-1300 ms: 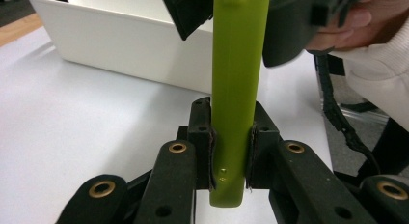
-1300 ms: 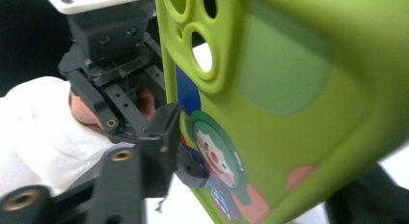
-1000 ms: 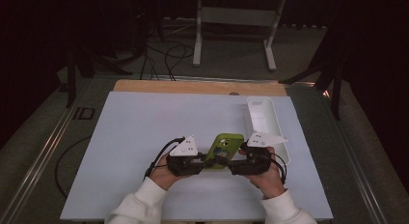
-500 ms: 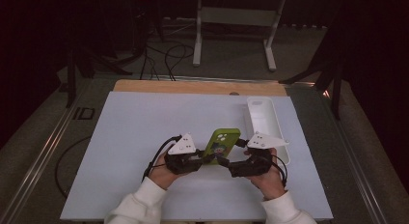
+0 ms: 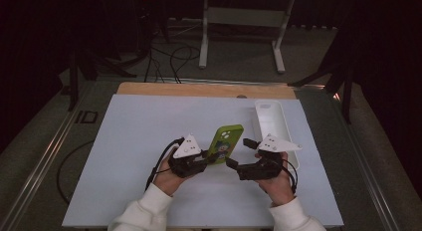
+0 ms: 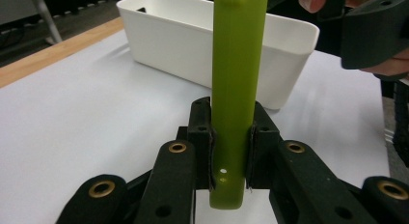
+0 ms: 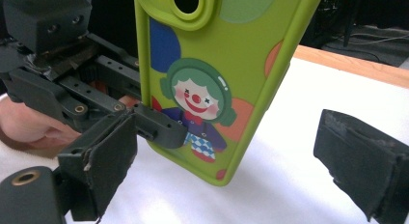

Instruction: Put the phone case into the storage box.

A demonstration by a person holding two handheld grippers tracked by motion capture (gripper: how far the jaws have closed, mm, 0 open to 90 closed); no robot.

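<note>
A lime-green phone case (image 5: 225, 141) with a clown picture on its back stands tilted above the white mat (image 5: 149, 126). My left gripper (image 5: 211, 159) is shut on its lower end; in the left gripper view both pads clamp the case (image 6: 236, 89) edge-on. My right gripper (image 5: 240, 152) is just right of the case and open. Its jaws have just been opening. In the right gripper view the case (image 7: 217, 79) stands in the wide gap between its pads (image 7: 106, 161), and neither pad presses on it.
A long white bin (image 5: 271, 124) lies on the mat just beyond the right hand, also seen as the white bin (image 6: 183, 45) behind the case. A wooden strip (image 5: 199, 89) borders the mat's far edge. A stand's legs (image 5: 278, 47) and cables are on the floor beyond.
The right gripper's jaws have spread apart and come off the case. The case stays in the left gripper and now stands more upright, its top toward the far side.
</note>
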